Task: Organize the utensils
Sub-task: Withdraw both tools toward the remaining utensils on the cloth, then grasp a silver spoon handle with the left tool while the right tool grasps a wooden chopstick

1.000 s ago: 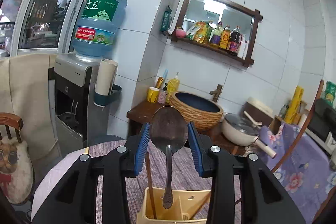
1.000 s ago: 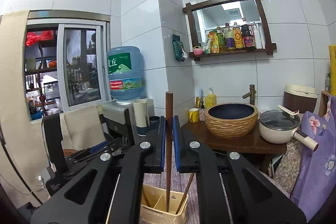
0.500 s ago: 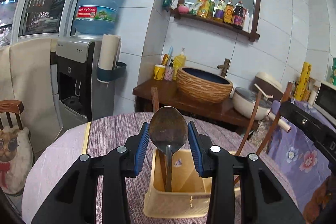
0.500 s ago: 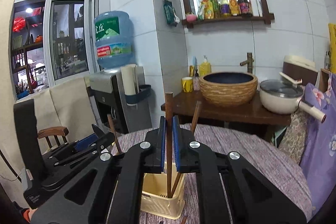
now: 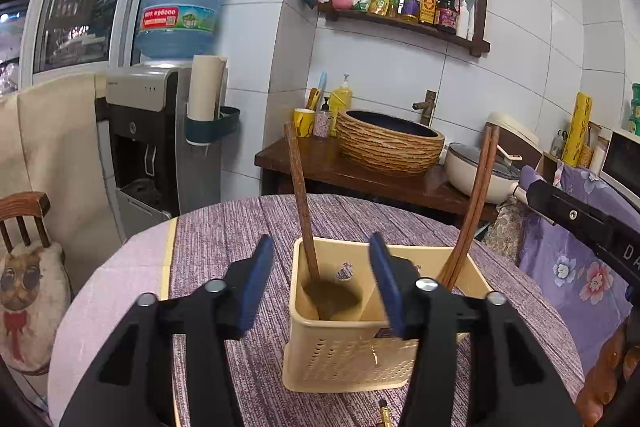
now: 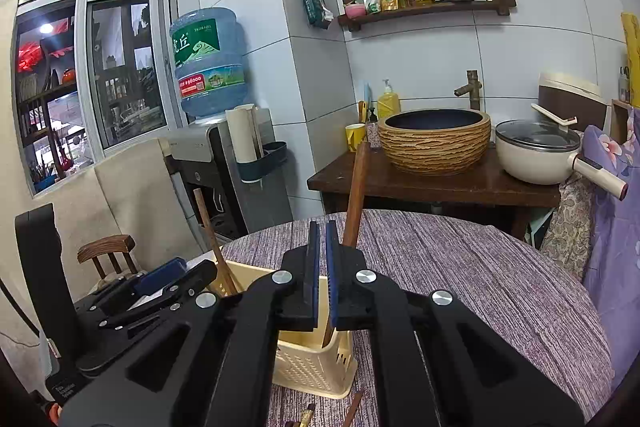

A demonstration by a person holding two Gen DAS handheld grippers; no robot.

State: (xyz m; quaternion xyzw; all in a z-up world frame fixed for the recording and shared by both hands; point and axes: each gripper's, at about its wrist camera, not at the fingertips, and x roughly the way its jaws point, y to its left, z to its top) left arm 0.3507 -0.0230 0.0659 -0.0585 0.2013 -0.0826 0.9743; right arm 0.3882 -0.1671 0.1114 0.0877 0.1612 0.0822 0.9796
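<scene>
A yellow slotted caddy (image 5: 360, 359) stands on the purple cloth. My left gripper (image 5: 320, 247) hovers over its near rim, and its jaws are opening with nothing between the pads. The metal spoon (image 5: 332, 297) sits blurred inside the caddy, below the pads. One wooden chopstick (image 5: 300, 195) leans in the left compartment and two chopsticks (image 5: 474, 207) lean at the right. My right gripper (image 6: 320, 231) is shut above the caddy (image 6: 312, 367), and no stick shows between its pads. A chopstick (image 6: 356, 195) leans just beyond its right finger.
The round table (image 6: 480, 267) carries loose utensil ends (image 6: 308, 415) at its near edge. Beyond it stand a wooden counter with a woven basin (image 6: 434, 141) and a pot (image 6: 536, 155), and a water dispenser (image 5: 160, 131). A wooden chair (image 5: 24, 211) is at the left.
The left jaws have spread and the spoon has dropped from them into the caddy. The chopstick that stood upright between the right pads no longer shows there. Both grippers sank toward the caddy.
</scene>
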